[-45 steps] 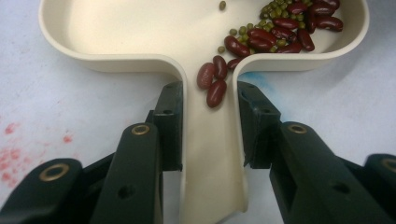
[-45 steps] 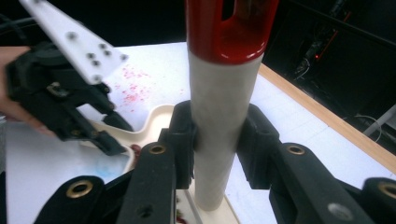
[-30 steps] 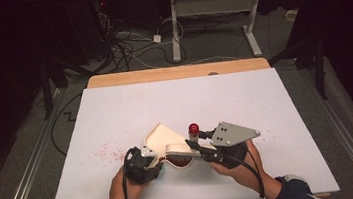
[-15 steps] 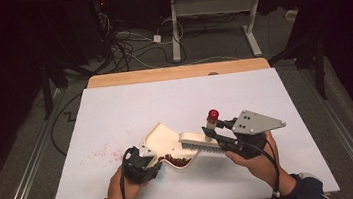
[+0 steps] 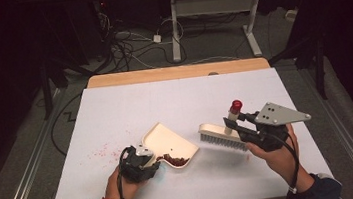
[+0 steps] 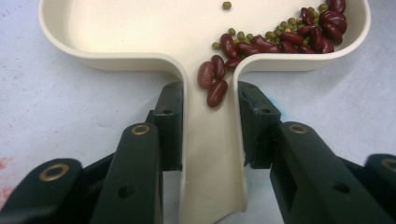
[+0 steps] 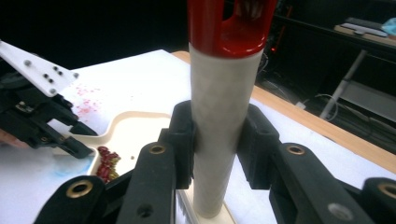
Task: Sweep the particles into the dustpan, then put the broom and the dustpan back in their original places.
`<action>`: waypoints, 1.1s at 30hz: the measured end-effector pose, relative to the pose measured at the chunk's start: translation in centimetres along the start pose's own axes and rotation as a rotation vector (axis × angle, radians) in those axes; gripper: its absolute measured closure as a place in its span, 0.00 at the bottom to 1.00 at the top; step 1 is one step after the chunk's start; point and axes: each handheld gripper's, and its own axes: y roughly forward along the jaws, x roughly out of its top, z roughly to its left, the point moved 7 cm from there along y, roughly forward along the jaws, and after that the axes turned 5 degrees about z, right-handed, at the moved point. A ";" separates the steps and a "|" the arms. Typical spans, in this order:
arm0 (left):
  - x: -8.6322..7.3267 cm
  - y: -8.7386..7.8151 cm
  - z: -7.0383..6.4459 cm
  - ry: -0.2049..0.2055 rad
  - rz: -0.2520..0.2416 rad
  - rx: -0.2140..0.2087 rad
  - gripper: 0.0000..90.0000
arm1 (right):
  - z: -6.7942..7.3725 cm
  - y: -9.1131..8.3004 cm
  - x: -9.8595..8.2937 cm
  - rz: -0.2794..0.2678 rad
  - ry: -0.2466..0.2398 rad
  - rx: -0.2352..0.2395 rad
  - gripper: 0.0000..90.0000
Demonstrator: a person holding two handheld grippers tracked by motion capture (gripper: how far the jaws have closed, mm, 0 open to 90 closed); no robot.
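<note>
The left gripper (image 6: 208,121) clamps the cream dustpan (image 5: 169,143) by its handle – beans (image 6: 280,35) inside – while the right gripper (image 7: 217,140) grips the brush (image 5: 221,135), just beside the pan on the white table (image 5: 189,98)

The left gripper (image 5: 139,162) sits low at the near edge of the counter, held by the person's left hand (image 5: 123,183), whose forearm comes in from the bottom with a red band at the wrist. Its two black jaws are closed from either side on the cream handle of the dustpan (image 6: 212,154), pads flat against it. The right gripper (image 5: 248,130) is held higher and further right by the right hand (image 5: 279,155), its grey three-cornered plate on top and cable trailing down the forearm. Its jaws are clamped on the upright handle of the brush (image 7: 223,121)
</note>
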 end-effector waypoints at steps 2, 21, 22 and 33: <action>0.0 -0.1 0.1 0.006 0.000 0.000 0.70 | -0.4 -0.3 -0.2 0.001 0.001 -0.008 0.77; -0.5 -1.2 2.0 -0.037 -0.028 0.025 0.71 | -2.5 -3.3 -2.8 0.052 0.038 -0.017 0.77; -0.5 -1.3 2.2 -0.041 -0.028 0.032 0.71 | -2.5 -3.6 -2.9 0.051 0.039 -0.012 0.77; -1.0 -1.8 4.9 -0.120 -0.038 0.078 0.71 | -3.7 -5.5 -4.4 0.109 0.069 0.060 0.77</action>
